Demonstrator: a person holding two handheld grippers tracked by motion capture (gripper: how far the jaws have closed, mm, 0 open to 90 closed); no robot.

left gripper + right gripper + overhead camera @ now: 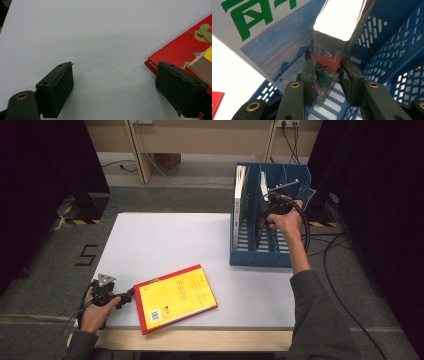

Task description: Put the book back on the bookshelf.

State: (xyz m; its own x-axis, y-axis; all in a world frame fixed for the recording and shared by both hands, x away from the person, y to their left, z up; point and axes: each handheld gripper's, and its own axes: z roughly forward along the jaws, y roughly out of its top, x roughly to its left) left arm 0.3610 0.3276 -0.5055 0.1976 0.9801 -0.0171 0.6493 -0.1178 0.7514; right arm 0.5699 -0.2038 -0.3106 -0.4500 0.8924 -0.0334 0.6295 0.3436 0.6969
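Item 1, right gripper (325, 75): inside the blue file rack (250, 252) at the table's 2 o'clock corner, in the rack's middle compartment. Jaws nearly closed, one each side of the spine of a dark upright book (328, 62); the left pad lies against the spine, the right pad appears to touch it, and firm clamping cannot be told for sure.

Item 2, dark upright book: stands on the slotted rack floor, its white page edge at 12 o'clock in the right gripper view. A second, larger book (272, 37) with green lettering and a blue landscape cover stands beside it at 10 o'clock, very close.

Item 3, left gripper (113, 85): at the table's 8 o'clock corner, jaws wide apart, nothing between them but bare white table (165, 240).

Item 4, red-and-yellow book (175, 297): lies flat near the table's 6 o'clock edge, tilted; its corner sits just beside the left gripper's right jaw, contact not discernible.

Open room: broad bare table surface from centre to 10 o'clock; the rack walls stand close on both sides of the right gripper.
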